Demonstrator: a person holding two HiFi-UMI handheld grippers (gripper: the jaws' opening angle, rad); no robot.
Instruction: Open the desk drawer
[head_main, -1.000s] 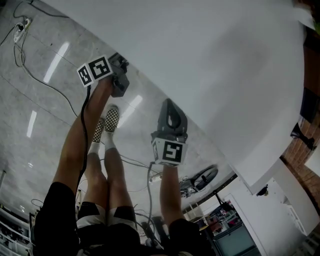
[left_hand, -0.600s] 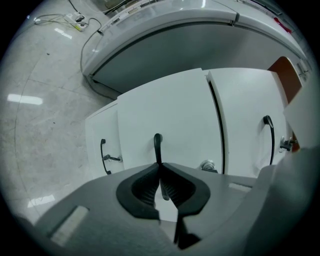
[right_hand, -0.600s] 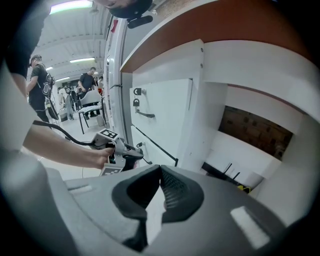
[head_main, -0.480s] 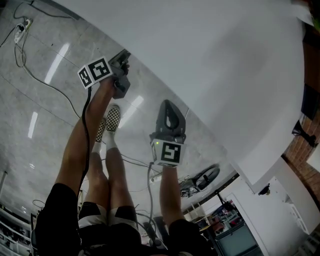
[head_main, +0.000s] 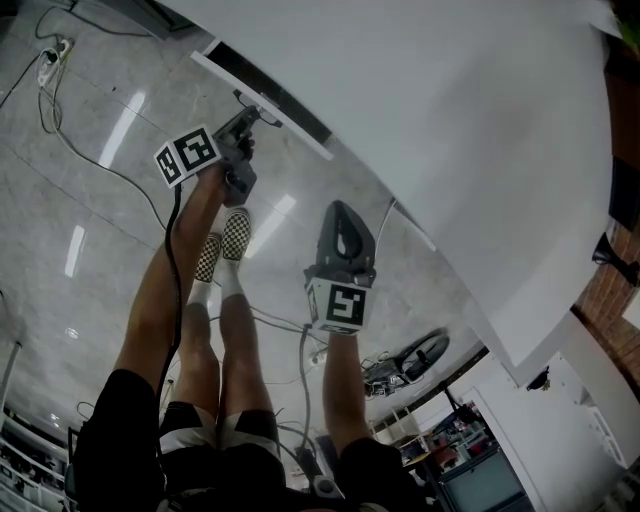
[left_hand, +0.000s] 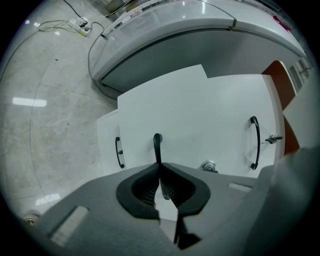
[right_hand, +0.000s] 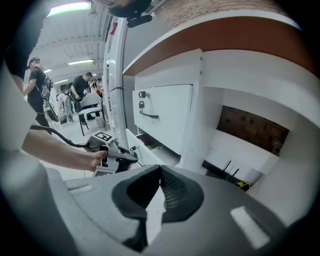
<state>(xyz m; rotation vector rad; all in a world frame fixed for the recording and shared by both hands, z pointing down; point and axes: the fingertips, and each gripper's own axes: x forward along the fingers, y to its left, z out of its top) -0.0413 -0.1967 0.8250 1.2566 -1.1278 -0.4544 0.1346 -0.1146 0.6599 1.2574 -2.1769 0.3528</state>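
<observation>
The white desk (head_main: 450, 120) fills the top right of the head view. Its drawer front (head_main: 262, 92) stands out from under the desk edge, with a dark gap behind it. My left gripper (head_main: 250, 120) is shut on the drawer's black handle (left_hand: 157, 145), which runs up from between the pads (left_hand: 170, 187) in the left gripper view. The white drawer front (left_hand: 200, 115) lies right behind that handle. My right gripper (head_main: 342, 210) hangs below the desk edge, apart from the drawer, shut on nothing. The right gripper view shows the left gripper (right_hand: 107, 152) at the pulled-out drawer (right_hand: 150, 145).
Two other black handles (left_hand: 119, 152) (left_hand: 255, 142) and a lock cylinder (left_hand: 209, 166) sit on the white fronts. A cabinet door (right_hand: 165, 115) is beside the drawer. Cables and a power strip (head_main: 50, 50) lie on the floor near my checkered shoes (head_main: 235, 232). People stand far back (right_hand: 80, 90).
The drawer front has come out from under the desk edge with the left gripper on its handle. The right gripper has stayed in much the same place, still shut.
</observation>
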